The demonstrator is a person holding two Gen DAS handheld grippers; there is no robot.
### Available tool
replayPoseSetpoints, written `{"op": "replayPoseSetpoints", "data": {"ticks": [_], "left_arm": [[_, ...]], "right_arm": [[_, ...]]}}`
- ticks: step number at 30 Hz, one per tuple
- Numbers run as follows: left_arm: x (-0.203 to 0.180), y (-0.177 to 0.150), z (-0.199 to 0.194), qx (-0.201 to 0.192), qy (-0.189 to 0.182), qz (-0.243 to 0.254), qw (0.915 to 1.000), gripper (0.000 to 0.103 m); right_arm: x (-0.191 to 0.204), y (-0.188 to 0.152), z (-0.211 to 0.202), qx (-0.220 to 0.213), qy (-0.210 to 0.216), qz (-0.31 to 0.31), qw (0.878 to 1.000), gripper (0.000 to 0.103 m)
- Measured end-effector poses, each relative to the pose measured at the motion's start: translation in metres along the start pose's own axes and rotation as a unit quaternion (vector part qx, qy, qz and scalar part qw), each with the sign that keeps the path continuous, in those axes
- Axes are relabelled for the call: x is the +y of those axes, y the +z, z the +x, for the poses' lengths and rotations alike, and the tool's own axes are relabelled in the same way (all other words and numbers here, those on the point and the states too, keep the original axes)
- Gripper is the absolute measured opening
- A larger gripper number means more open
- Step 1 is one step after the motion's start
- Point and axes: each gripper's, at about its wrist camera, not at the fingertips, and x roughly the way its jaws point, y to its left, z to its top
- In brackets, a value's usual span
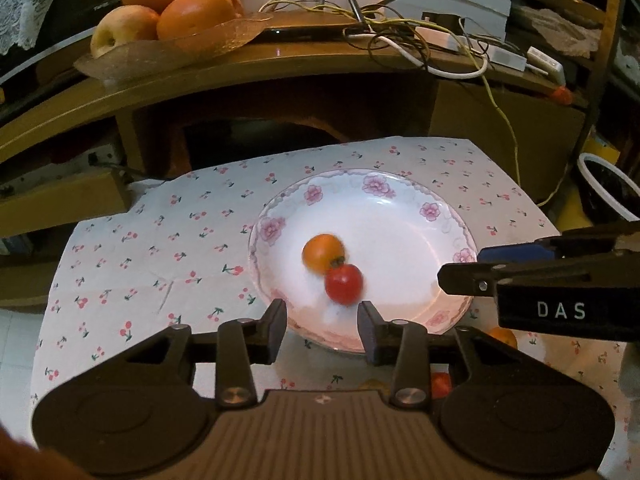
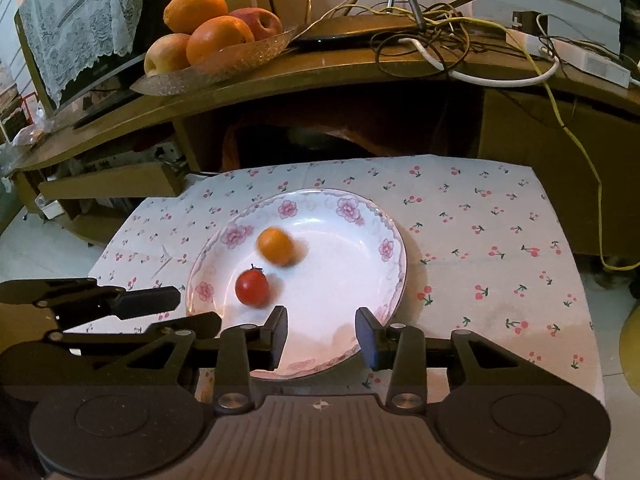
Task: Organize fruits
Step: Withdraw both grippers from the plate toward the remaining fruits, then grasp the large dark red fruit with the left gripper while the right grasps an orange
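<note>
My left gripper and right gripper both hung spread and empty at the plate's six o'clock rim. The red tomato lay nearest, the orange one at its eleven, touching. I judged fetching the cloth's strays and lowering gently best.

This is a lived-in home, most likely a living room: a curved wooden cabinet spans the upper half of the frame, with a lace-draped screen at its upper left and a glass dish of oranges and apples beside it. At upper right lies a tangle of cables and a white power strip. Lower centre, a cherry-print cloth carries a flowered china plate holding two small fruits
</note>
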Motion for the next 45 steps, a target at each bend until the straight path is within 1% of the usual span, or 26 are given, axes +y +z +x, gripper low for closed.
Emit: {"op": "replayPoseSetpoints", "data": {"ticks": [12,18,23,27,31,34,38,40,45], "left_arm": [[0.009,-0.011,-0.013,0.004,-0.005,-0.008,1.0000,0.044],[0.015,-0.018,-0.021,0.006,-0.008,-0.012,0.9999,0.044],[0.025,-0.029,-0.034,0.007,-0.005,-0.013,0.9999,0.045],[0.036,-0.042,-0.046,0.015,0.001,-0.013,0.9998,0.045],[0.044,-0.057,-0.061,0.022,0.003,-0.007,0.9997,0.045],[0.049,-0.066,-0.073,0.027,0.003,-0.005,0.9996,0.045],[0.056,-0.074,-0.088,0.028,-0.001,-0.007,0.9996,0.047],[0.059,-0.078,-0.094,0.028,-0.005,-0.006,0.9996,0.050],[0.060,-0.086,-0.100,0.032,-0.016,0.008,0.9993,0.051]], "right_arm": [[0.003,-0.011,-0.005,0.008,0.000,-0.009,1.000,0.041],[0.009,-0.018,-0.005,0.020,0.006,-0.016,1.000,0.041],[0.015,-0.025,-0.009,0.026,0.013,-0.025,0.999,0.042],[0.023,-0.033,-0.012,0.028,0.019,-0.037,0.999,0.042],[0.039,-0.044,-0.020,0.033,0.041,-0.056,0.997,0.043],[0.056,-0.055,-0.026,0.040,0.068,-0.083,0.993,0.049],[0.076,-0.068,-0.030,0.049,0.097,-0.133,0.985,0.049],[0.084,-0.073,-0.029,0.054,0.107,-0.156,0.980,0.049],[0.097,-0.079,-0.020,0.071,0.127,-0.184,0.972,0.049]]}}
